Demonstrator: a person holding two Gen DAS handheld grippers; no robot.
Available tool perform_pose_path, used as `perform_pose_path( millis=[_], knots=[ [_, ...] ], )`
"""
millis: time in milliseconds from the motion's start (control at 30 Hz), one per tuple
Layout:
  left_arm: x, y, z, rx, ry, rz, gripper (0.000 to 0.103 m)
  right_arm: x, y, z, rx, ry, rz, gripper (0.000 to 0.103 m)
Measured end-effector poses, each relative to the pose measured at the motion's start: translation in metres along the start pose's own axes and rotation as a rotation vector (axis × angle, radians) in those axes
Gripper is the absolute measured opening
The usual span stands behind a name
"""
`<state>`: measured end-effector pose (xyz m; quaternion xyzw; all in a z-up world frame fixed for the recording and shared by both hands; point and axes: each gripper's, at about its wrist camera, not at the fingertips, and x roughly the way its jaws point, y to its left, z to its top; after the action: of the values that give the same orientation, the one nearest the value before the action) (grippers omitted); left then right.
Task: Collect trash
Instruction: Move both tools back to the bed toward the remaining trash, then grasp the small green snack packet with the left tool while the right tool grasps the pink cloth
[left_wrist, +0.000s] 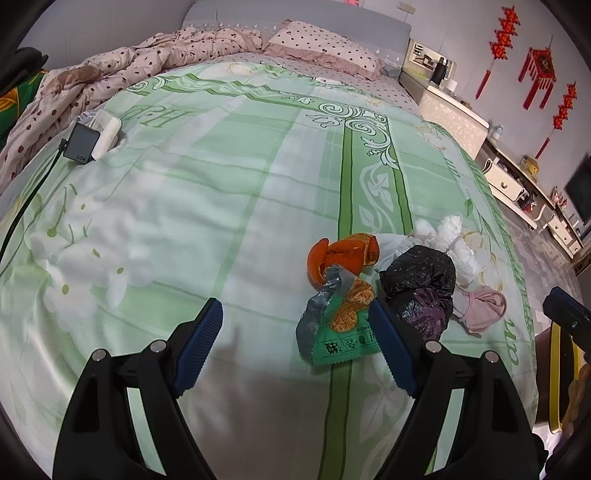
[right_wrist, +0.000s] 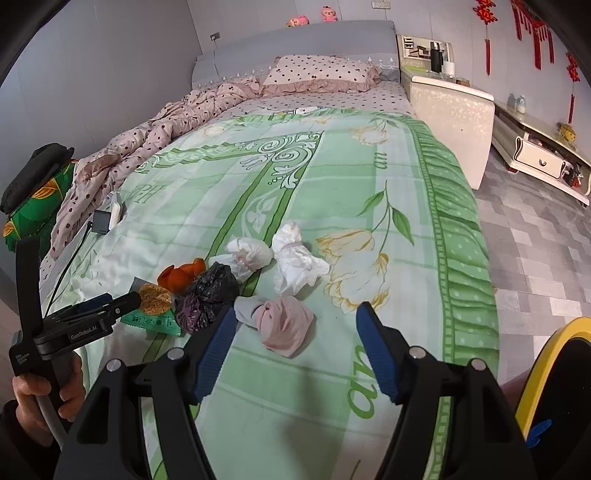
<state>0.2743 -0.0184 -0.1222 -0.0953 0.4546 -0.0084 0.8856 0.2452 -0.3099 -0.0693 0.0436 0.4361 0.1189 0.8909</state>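
A heap of trash lies on the green flowered bedspread (left_wrist: 221, 206): orange peel (left_wrist: 343, 258), a green snack wrapper (left_wrist: 343, 343), a crumpled black bag (left_wrist: 421, 284), white tissue wads (left_wrist: 454, 236) and a pink wad (left_wrist: 484, 306). My left gripper (left_wrist: 295, 306) is open above the sheet, with the wrapper just inside its right finger and no pad pressing on it. In the right wrist view my right gripper (right_wrist: 297, 312) is open, and the pink wad (right_wrist: 284, 325) lies just beyond and between its fingertips. The black bag (right_wrist: 214, 288), the tissues (right_wrist: 295, 262) and the left gripper (right_wrist: 110, 304) lie to its left.
A black and white charger block (left_wrist: 88, 140) with a cable lies at the bed's left, beside a rumpled dotted quilt (left_wrist: 110, 74). A yellow-rimmed container (right_wrist: 546, 354) stands off the bed's right edge. A nightstand (right_wrist: 450, 110) and low cabinets line the tiled floor at the right.
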Motion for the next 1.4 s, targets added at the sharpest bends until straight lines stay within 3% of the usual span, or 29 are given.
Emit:
perform_pose_path(
  millis=[300, 533, 767, 967, 1400],
  knots=[
    [0.030, 0.005, 0.001, -0.012, 0.032, -0.009, 0.076, 0.047, 0.003, -0.003, -0.004, 0.078, 0.004, 0.064],
    [0.044, 0.002, 0.000, 0.007, 0.042, -0.039, 0.047, 0.068, 0.007, -0.006, -0.022, 0.110, 0.006, 0.061],
    [0.045, -0.003, -0.001, 0.035, 0.017, -0.062, 0.023, 0.081, 0.008, -0.009, -0.024, 0.135, 0.030, 0.040],
    [0.046, -0.001, 0.000, 0.026, 0.016, -0.083, 0.017, 0.076, 0.012, -0.007, -0.033, 0.119, 0.027, 0.030],
    [0.019, -0.002, 0.004, 0.024, -0.010, -0.084, 0.007, 0.035, 0.005, -0.005, -0.005, 0.059, 0.029, 0.029]
  ],
)
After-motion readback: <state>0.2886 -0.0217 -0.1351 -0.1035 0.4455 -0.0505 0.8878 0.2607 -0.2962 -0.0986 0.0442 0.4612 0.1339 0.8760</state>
